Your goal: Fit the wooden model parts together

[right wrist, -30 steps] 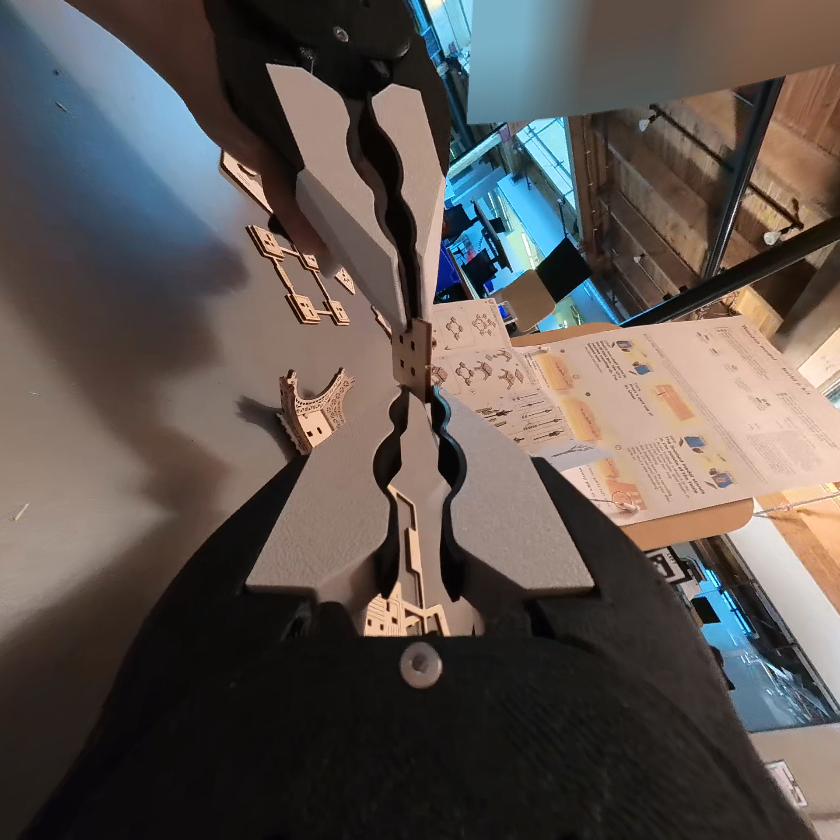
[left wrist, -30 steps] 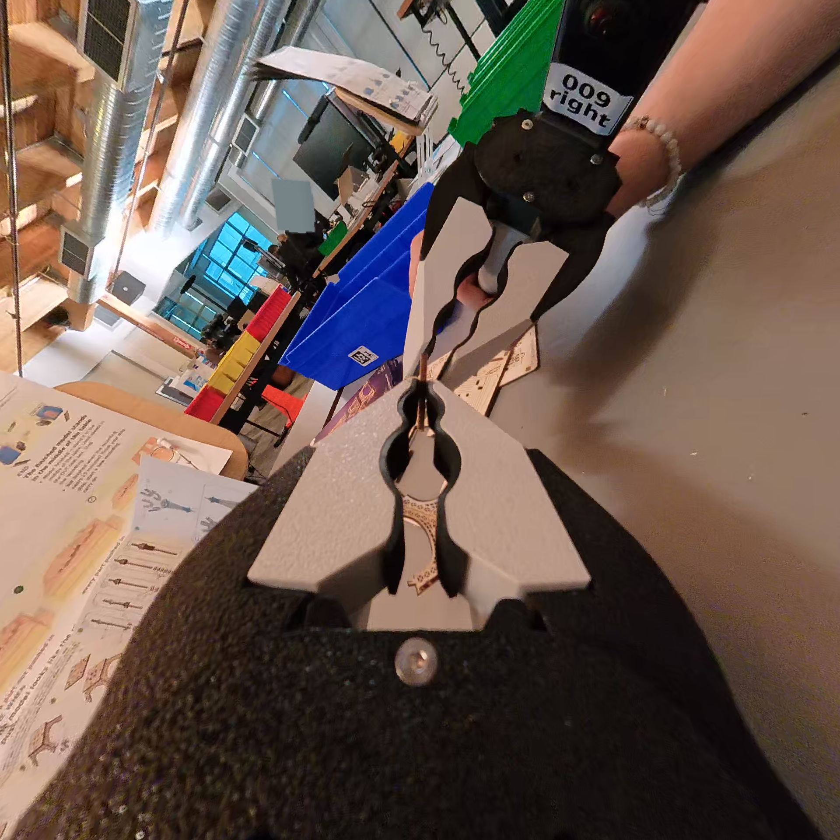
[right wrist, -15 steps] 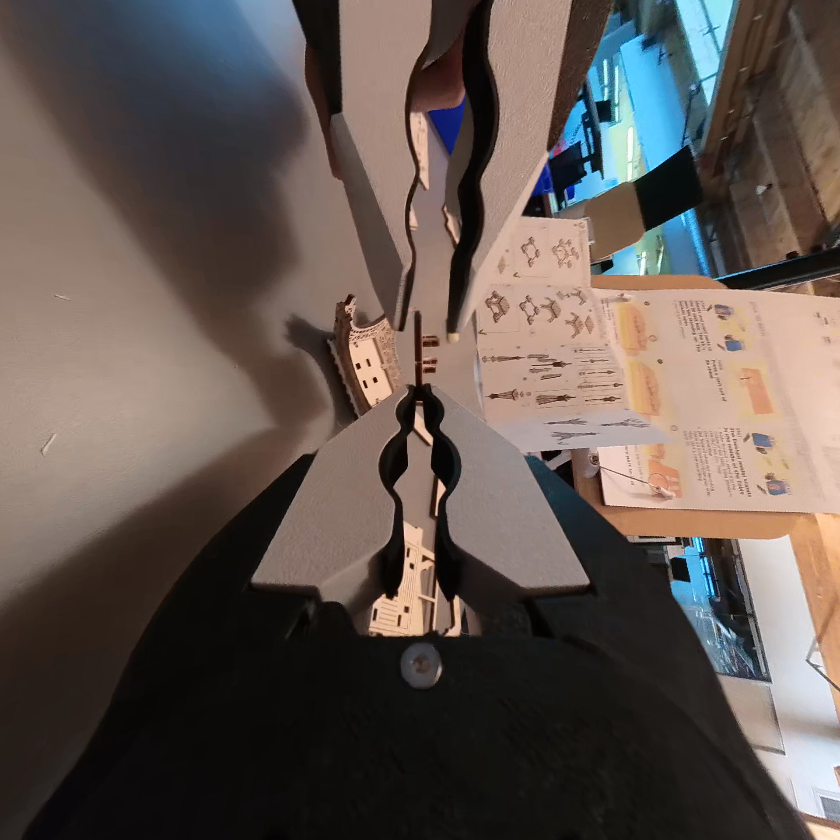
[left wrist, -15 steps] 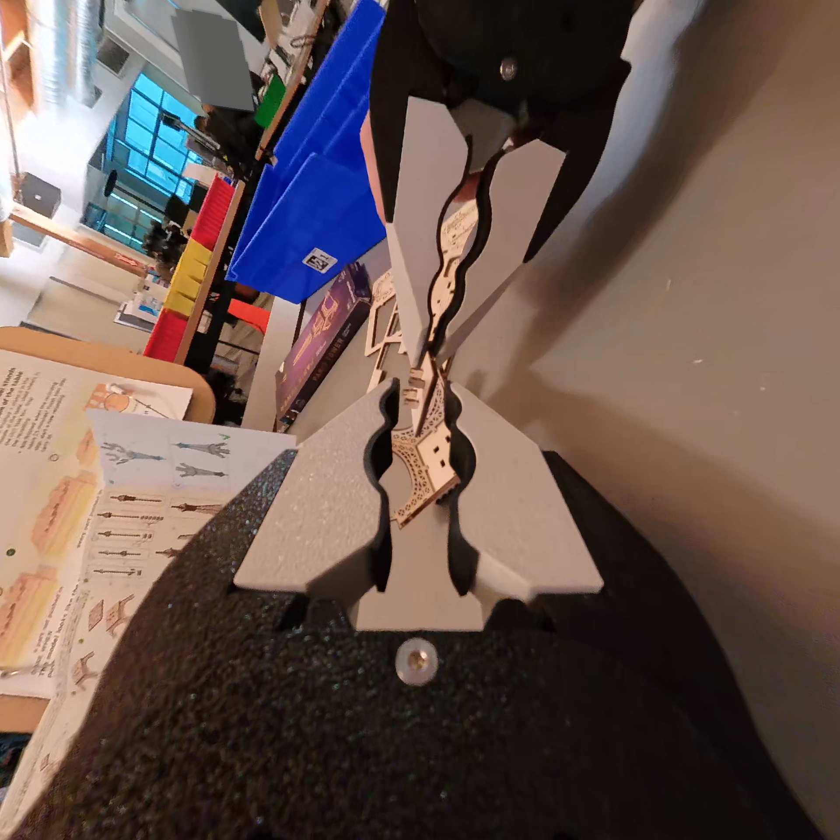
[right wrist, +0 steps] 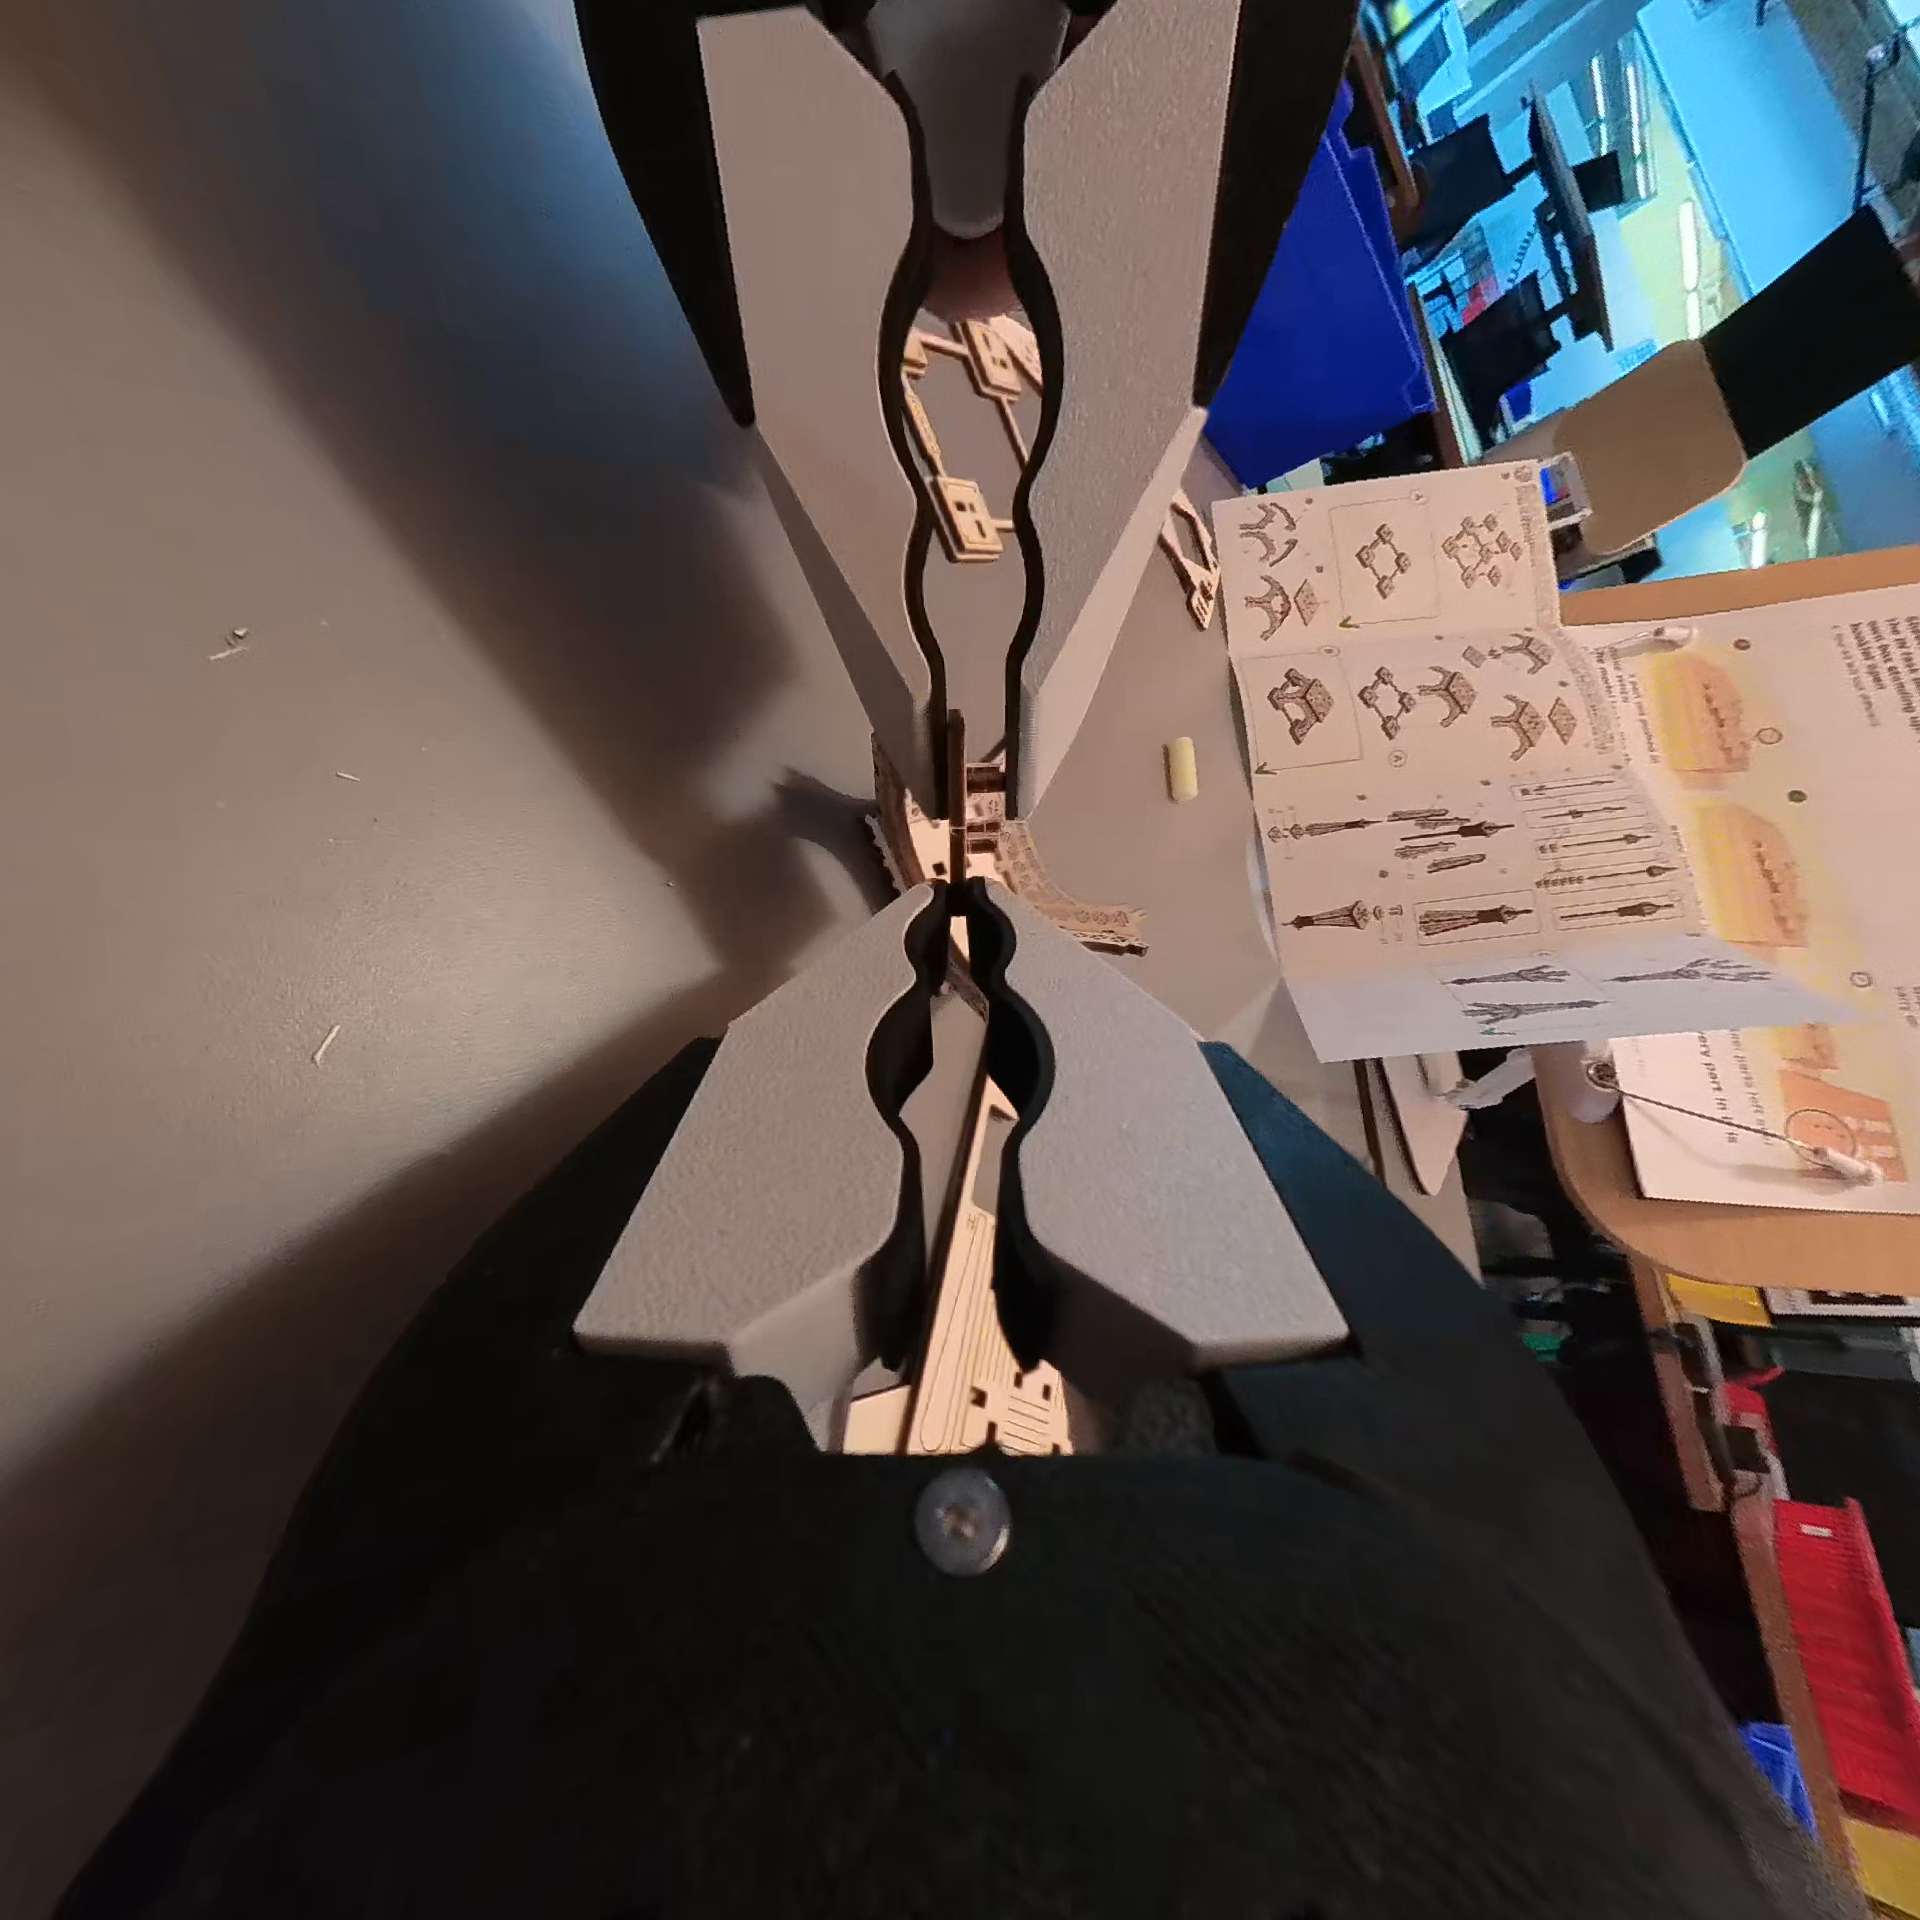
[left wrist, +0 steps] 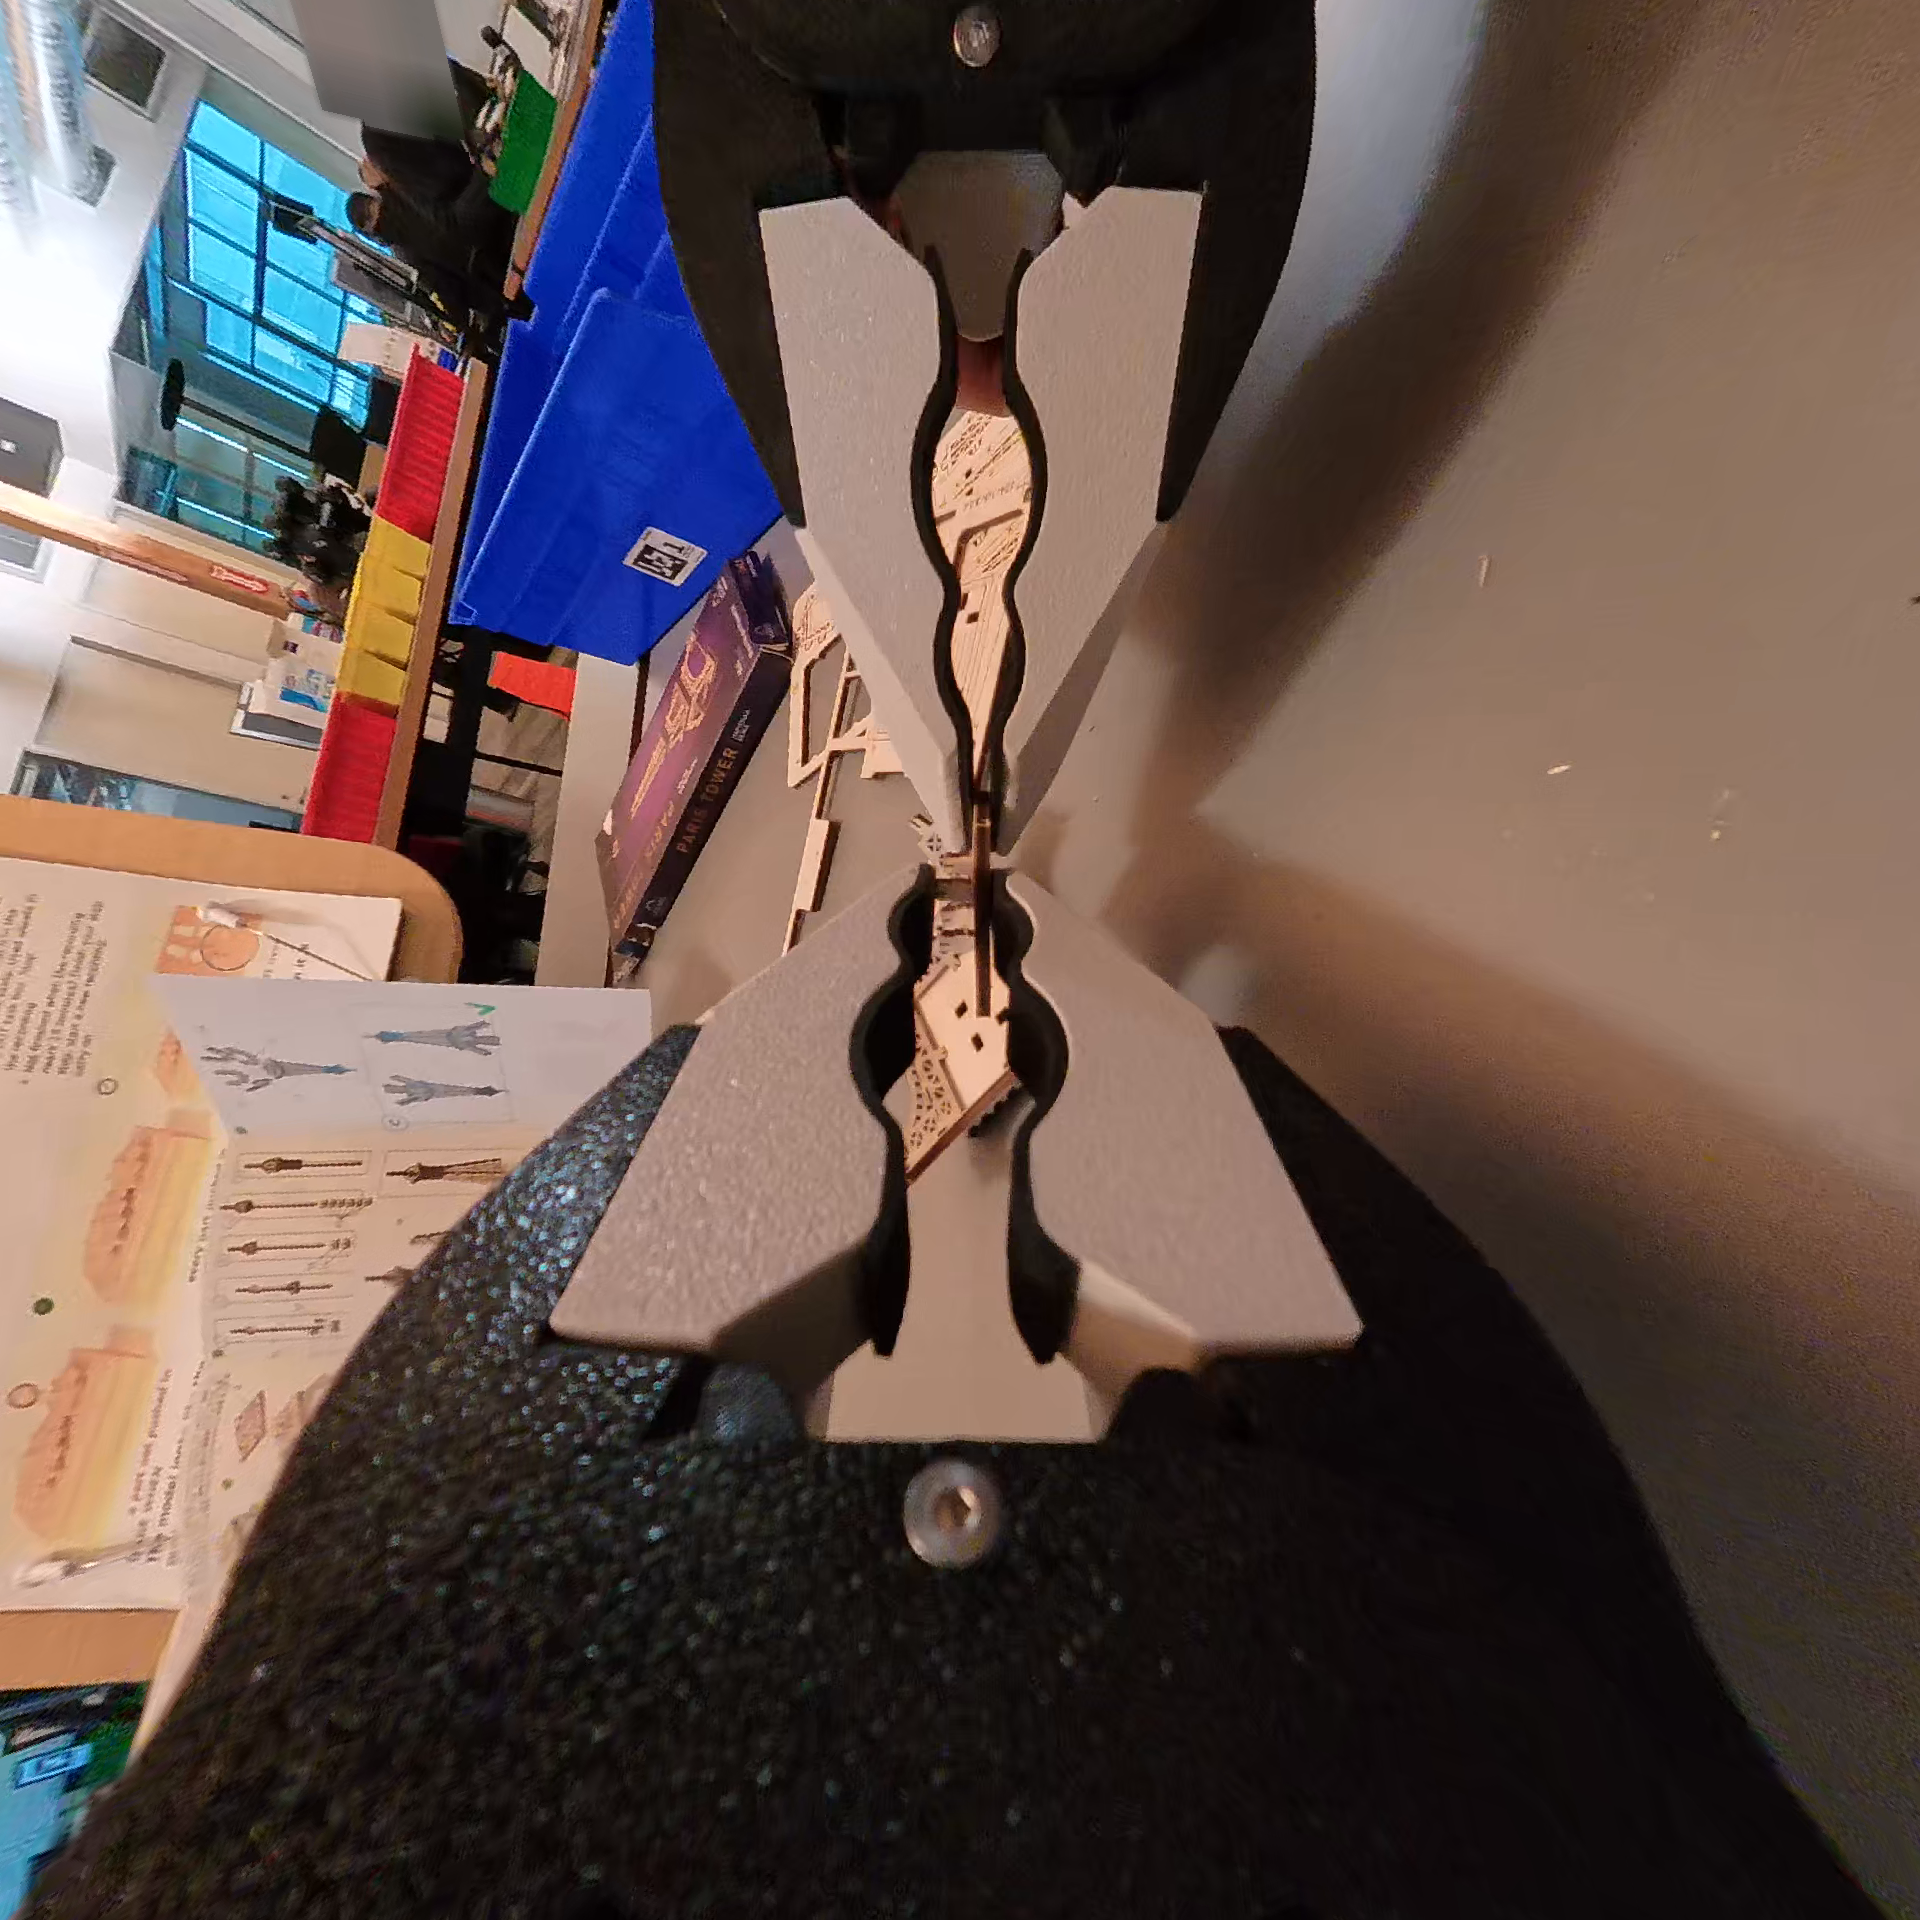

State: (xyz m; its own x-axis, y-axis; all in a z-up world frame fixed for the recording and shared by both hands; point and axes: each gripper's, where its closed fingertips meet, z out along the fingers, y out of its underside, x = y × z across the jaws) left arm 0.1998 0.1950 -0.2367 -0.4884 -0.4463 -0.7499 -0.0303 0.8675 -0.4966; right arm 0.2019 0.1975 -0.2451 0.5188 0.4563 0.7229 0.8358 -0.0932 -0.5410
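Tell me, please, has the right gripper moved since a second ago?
Yes. In the left wrist view the right gripper has come closer, tip to tip with the left gripper, and now hides more of the blue bins.

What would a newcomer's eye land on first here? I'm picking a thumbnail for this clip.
The two grey claws meeting tip to tip over the grey table: the left claw pinches a lattice-cut wooden arch piece, and the right claw holds a long flat wooden panel edge-on against it. Next, the illustrated instruction sheet beside them, and the blue bins behind.
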